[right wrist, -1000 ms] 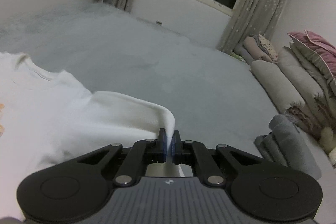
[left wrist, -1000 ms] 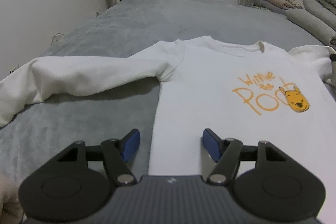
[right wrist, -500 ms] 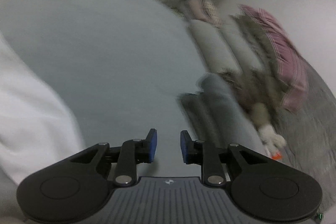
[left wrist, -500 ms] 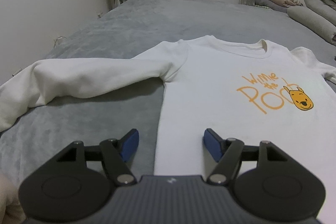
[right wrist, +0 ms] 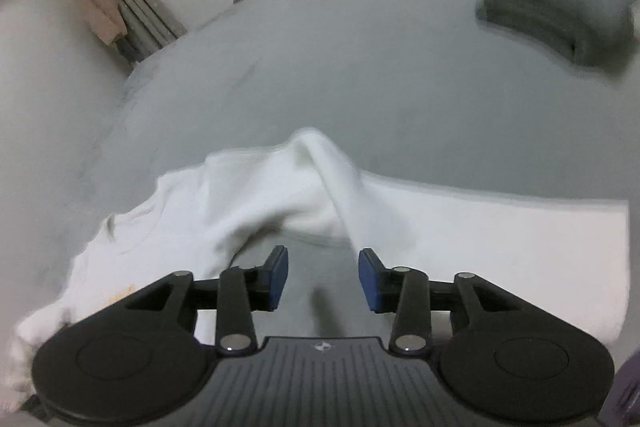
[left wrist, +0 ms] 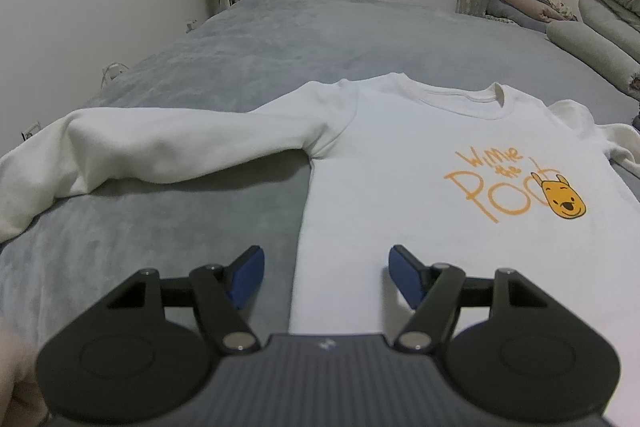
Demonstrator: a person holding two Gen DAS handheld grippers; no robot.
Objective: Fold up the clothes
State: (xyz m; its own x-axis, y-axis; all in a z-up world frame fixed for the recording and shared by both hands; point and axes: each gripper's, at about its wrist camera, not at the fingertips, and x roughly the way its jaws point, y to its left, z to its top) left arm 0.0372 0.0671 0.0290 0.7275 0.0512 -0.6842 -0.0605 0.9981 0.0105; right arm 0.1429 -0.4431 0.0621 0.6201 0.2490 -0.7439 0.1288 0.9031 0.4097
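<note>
Now the right gripper [right wrist: 323,277], jaws just opening and empty, hangs before the sleeve [right wrist: 480,239], while the left gripper [left wrist: 323,277] gapes over the sweatshirt [left wrist: 420,179] edge, ready to fold.

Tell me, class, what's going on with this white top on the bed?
A person with a hand-held gripper in each hand is folding a white sweatshirt spread front-up on a grey bed. The left hand-held gripper hovers open over the shirt's lower side edge, gripping nothing. The right hand-held gripper has just been opening, with nothing between its pads; the right sleeve lies stretched out on the bed. No fold shows yet.
</note>
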